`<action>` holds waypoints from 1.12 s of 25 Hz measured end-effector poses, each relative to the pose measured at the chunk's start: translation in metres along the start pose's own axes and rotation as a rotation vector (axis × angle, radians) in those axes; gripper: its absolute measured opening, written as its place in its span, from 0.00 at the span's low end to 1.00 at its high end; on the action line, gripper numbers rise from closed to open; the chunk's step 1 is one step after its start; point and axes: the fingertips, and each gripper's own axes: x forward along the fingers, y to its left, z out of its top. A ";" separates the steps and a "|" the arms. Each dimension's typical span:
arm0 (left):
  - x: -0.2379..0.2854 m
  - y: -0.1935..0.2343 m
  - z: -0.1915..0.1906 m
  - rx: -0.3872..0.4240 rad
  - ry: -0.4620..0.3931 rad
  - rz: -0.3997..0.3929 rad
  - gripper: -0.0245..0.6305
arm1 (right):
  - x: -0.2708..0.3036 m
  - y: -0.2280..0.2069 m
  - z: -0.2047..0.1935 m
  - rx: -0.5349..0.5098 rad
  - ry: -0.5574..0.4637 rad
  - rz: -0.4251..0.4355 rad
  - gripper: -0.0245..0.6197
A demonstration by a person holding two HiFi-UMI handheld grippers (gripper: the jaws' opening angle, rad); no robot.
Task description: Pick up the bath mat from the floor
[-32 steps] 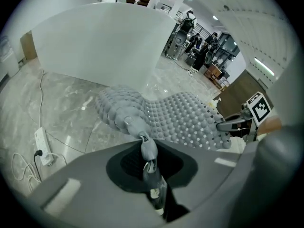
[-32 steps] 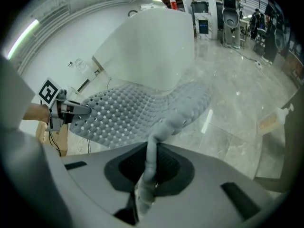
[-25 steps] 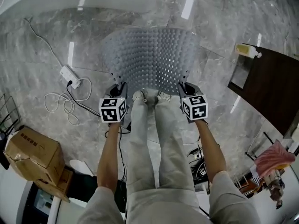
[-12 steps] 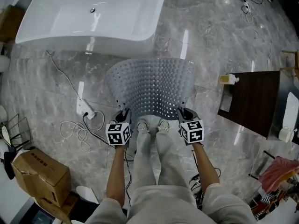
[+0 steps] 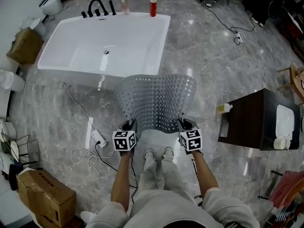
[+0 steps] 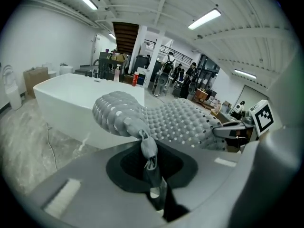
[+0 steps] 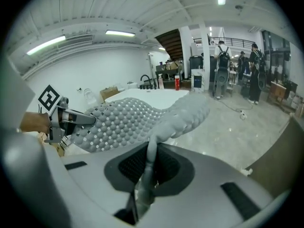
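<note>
Between the jaws, left gripper (image 6: pixel 151 177): one bunched corner of the bath mat (image 6: pixel 176 121), pinched tight. Closed to a narrow slit, pads pressing on the grey rubber.
Between the jaws, right gripper (image 7: pixel 144 184): the opposite near corner of the same mat, folded into a thin strip and clamped. Likewise closed down to the thickness of the fold.
Bath mat: grey, studded with round bumps and pierced by small holes. Spread from one pair of jaws to the other, extending forward of both and sagging in a curve beyond them. Far edge apparently clear of the floor (image 5: pixel 213 56), though not certain from the head view.
Ahead of both jaws: white bathtub (image 5: pixel 102 44), just past the far edge of the mat. On its far rim, black tap (image 5: pixel 97 6), clear pump bottle (image 5: pixel 124 4) and red bottle (image 5: pixel 153 6).
Outboard of the left jaws: white power strip (image 5: pixel 99 137) with a looped cable, lying on the floor. Farther behind, cardboard box (image 5: pixel 46 196).
Outboard of the right jaws: dark cabinet (image 5: pixel 249 122), well apart from the mat, with a yellow bottle (image 5: pixel 224 108) at its nearest corner.
Behind and below the jaws: shoes (image 5: pixel 149 154) of the person, side by side on the grey marble, just short of the near edge of the mat.
</note>
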 end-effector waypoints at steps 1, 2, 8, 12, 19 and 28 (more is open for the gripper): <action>-0.005 -0.001 0.010 0.004 -0.011 0.000 0.10 | -0.004 0.000 0.010 -0.002 -0.014 -0.003 0.10; -0.010 -0.002 0.019 0.005 -0.021 0.001 0.10 | -0.009 0.000 0.020 -0.002 -0.027 -0.007 0.10; -0.040 -0.012 0.059 0.023 -0.064 0.006 0.11 | -0.038 -0.001 0.070 -0.007 -0.102 -0.022 0.10; -0.057 -0.022 0.077 0.038 -0.084 -0.002 0.11 | -0.057 -0.002 0.094 -0.014 -0.143 -0.032 0.10; -0.080 -0.040 0.110 0.068 -0.142 -0.016 0.11 | -0.088 -0.004 0.121 -0.034 -0.208 -0.051 0.10; -0.104 -0.064 0.147 0.142 -0.201 -0.041 0.11 | -0.124 -0.005 0.160 -0.041 -0.308 -0.085 0.10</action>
